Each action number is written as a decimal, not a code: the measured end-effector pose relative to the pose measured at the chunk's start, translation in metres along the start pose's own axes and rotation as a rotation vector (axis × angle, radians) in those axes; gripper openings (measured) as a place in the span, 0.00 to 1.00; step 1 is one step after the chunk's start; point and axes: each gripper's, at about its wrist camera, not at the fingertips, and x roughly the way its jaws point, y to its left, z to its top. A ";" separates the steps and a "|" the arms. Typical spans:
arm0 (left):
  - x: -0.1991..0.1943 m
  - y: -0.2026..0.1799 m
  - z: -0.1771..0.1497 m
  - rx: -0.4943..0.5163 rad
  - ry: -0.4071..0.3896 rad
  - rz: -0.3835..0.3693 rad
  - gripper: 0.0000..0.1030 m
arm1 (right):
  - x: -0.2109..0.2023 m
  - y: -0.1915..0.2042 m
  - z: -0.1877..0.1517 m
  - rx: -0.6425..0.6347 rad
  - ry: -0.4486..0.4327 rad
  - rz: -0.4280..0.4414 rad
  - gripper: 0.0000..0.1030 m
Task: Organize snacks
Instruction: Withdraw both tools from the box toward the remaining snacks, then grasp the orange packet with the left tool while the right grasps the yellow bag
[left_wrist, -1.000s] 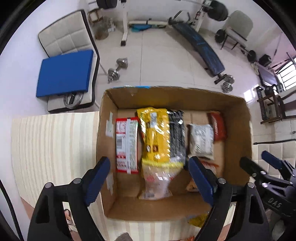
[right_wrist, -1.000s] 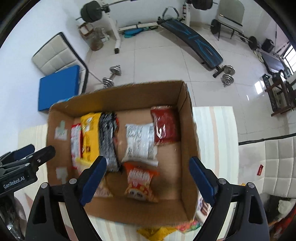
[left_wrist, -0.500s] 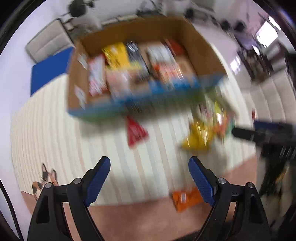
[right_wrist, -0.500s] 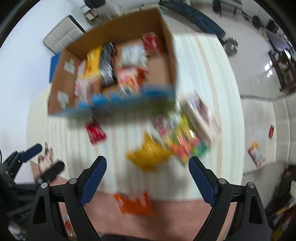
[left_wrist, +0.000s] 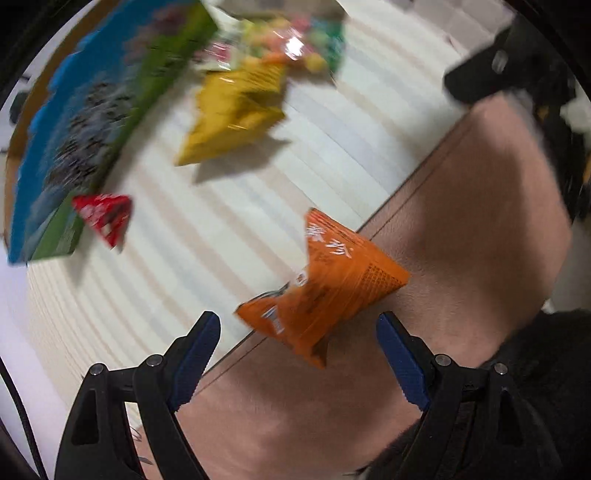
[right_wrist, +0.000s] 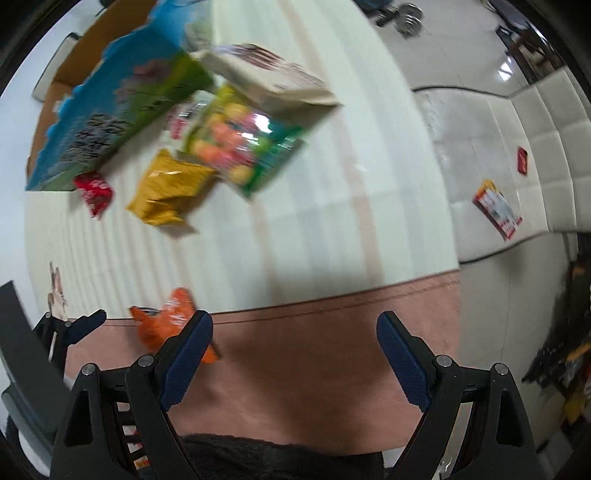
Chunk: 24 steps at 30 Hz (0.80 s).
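Left gripper (left_wrist: 297, 354): jaws spread wide, nothing between the pads, pointing down over the near edge of the tabletop (left_wrist: 229, 206). Orange snack packet (left_wrist: 325, 284): lies just beyond the gripper at 12 o'clock, straddling the line where the cream striped covering meets the pinkish-brown border. Right gripper (right_wrist: 295, 354): jaws likewise wide apart and empty, above the pinkish-brown border; the orange packet shows at its 10 o'clock, partly behind the left finger (right_wrist: 184, 354). Red snack packet (left_wrist: 105, 218): small, at 10 o'clock from the left gripper, touching or just beside the corner of the printed blue-and-green box (left_wrist: 96, 122). Yellow snack bag (left_wrist: 232, 114): at 11 o'clock, well apart from the orange packet, near the box's long side. Multicoloured candy bag (right_wrist: 240, 144): beyond the yellow bag, its far end under a pale flat box (right_wrist: 273, 85). All far items blurred; labels unreadable.
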 end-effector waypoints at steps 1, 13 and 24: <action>0.006 -0.003 0.003 0.003 0.013 0.007 0.84 | 0.002 -0.005 -0.001 0.008 0.003 -0.003 0.90; 0.030 0.053 0.011 -0.367 0.067 -0.160 0.84 | 0.005 -0.012 0.003 0.023 0.015 0.015 0.90; 0.030 0.088 0.023 -0.515 0.039 -0.229 0.63 | -0.001 0.041 0.041 0.019 0.023 0.134 0.90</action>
